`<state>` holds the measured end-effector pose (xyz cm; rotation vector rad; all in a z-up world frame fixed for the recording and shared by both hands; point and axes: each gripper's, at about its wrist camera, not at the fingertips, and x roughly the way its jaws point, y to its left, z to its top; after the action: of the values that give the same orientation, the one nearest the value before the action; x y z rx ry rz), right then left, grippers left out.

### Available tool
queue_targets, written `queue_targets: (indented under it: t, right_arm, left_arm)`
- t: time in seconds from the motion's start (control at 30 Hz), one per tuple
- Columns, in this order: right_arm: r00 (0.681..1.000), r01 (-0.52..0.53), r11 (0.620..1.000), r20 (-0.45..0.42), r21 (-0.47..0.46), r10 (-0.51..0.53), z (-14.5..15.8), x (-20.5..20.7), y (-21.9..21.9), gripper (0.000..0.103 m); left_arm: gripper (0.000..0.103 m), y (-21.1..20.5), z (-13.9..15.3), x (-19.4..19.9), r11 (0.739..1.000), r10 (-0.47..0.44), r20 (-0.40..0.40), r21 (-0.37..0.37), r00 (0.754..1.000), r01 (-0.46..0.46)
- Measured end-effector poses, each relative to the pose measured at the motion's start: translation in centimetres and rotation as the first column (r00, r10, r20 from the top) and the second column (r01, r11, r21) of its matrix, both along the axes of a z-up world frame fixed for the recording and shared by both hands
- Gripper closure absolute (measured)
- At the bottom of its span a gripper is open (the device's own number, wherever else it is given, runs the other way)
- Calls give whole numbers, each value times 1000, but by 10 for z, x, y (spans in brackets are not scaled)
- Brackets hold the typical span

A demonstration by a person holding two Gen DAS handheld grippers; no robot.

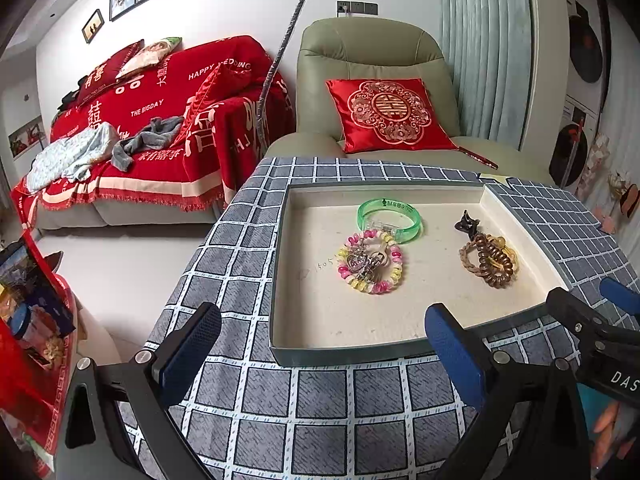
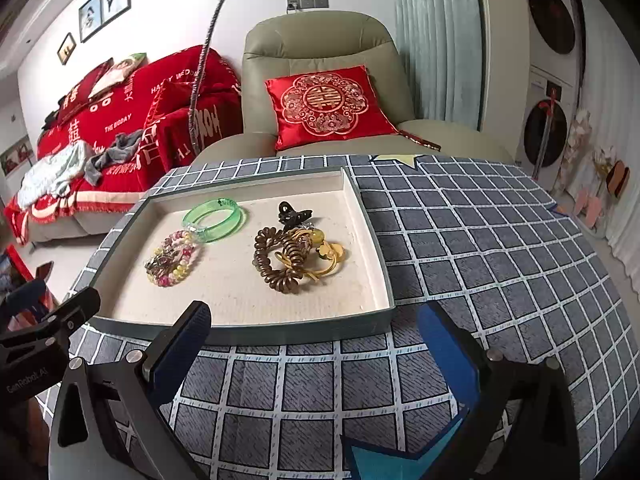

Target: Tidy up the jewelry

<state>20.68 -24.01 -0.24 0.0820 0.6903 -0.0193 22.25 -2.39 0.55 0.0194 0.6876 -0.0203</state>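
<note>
Checked tablecloth (image 2: 460, 240) underfoot. Left gripper (image 1: 324, 352) and right gripper (image 2: 316, 344) both gape wide, empty, hovering short of the tray (image 2: 372, 236), likely choosing a pick. Inside: green bangle (image 1: 390, 218), beaded bracelet (image 1: 370, 264), tangled brown coil ties (image 2: 280, 258), dark claw clip (image 2: 294, 214).

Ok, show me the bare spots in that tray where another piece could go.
Free: the tray's near strip, in front of the pink-and-yellow bead bracelet and brown coil tie. Crowded: the far half, with the green bangle and black claw clip.
</note>
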Motion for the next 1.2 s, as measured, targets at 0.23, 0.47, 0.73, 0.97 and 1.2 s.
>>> queue_targets:
  t: [0.23,0.47,0.73,0.97,1.2]
  right_arm:
    - [1000,-8,1000,7,-14,8,4,-1,4,0]
    - [1000,-13,1000,6,-18,13,7,-1,7,0]
    - [1000,-14,1000,9,-21,14,9,0,8,0]
    - [1000,-15,1000,9,-22,15,8,0,8,0]
    - [1000,-20,1000,10,-22,20,10,-1,11,0]
  left_arm:
    - [0,-1,1,-2,1000,-2,3,1,1000,2]
    - [0,-1,1,-4,1000,1,2,0,1000,-1]
    - [0,-1,1,-4,1000,1,2,1,1000,-1]
    - [0,-1,-1,-4,1000,0,-1,-1,1000,0]
    - [0,-1,-1,-5,1000,0,-1,0,1000,0]
